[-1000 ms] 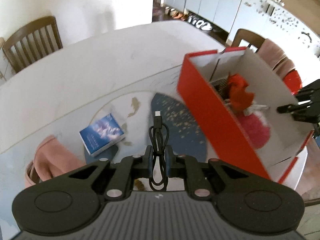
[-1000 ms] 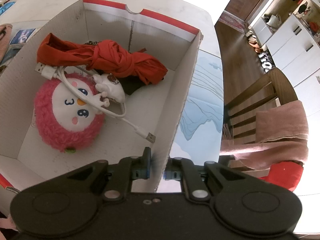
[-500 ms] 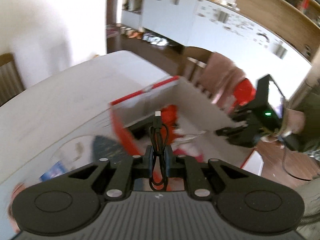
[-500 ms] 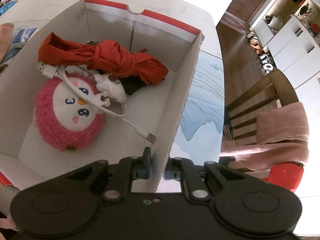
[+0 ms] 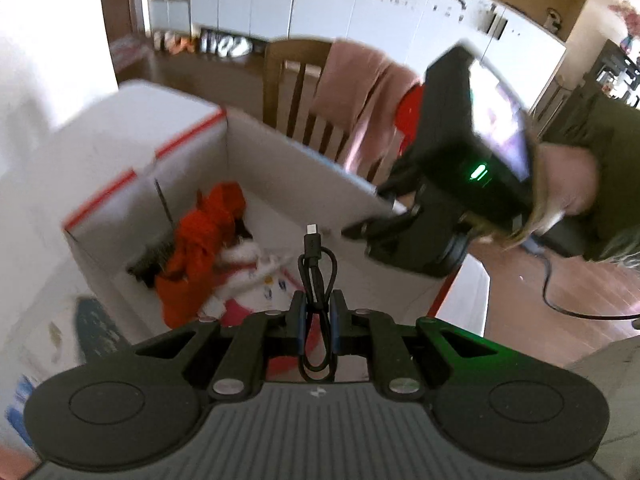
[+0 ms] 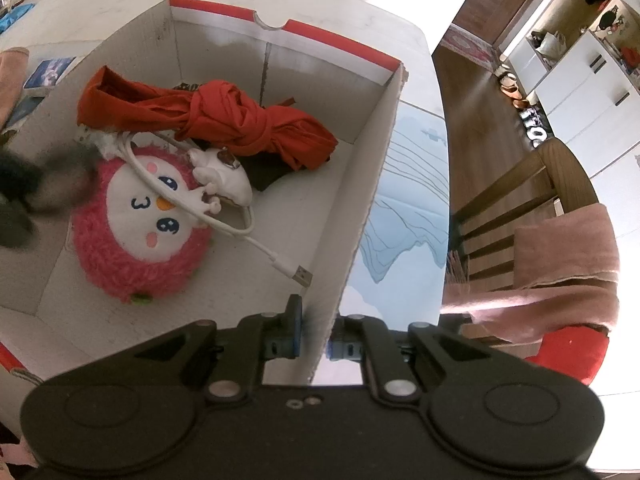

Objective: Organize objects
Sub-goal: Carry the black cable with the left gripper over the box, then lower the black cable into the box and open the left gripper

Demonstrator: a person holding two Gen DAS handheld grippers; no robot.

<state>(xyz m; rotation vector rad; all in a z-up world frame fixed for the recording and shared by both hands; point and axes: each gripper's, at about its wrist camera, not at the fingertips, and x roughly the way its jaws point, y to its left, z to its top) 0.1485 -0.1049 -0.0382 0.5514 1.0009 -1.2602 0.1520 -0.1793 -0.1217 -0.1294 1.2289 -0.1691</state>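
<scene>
Box point(image 6: 360, 184) sits on my white table point(image 6: 80, 12), chair point(image 6: 520, 200) beside; left gripper point(image 5: 318, 312) pinches the black cable point(image 5: 316, 268), right gripper point(image 6: 316, 330) clamps the box wall.

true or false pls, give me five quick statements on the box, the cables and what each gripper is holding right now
1. The left gripper is shut on a coiled black cable. True.
2. The right gripper hangs open above the box. False: it is shut on the box's side wall.
3. A pink plush lies inside the box. True.
4. The white cable lies on the table outside the box. False: it lies in the box, draped over the plush.
5. The red cloth in the box is knotted. True.
</scene>
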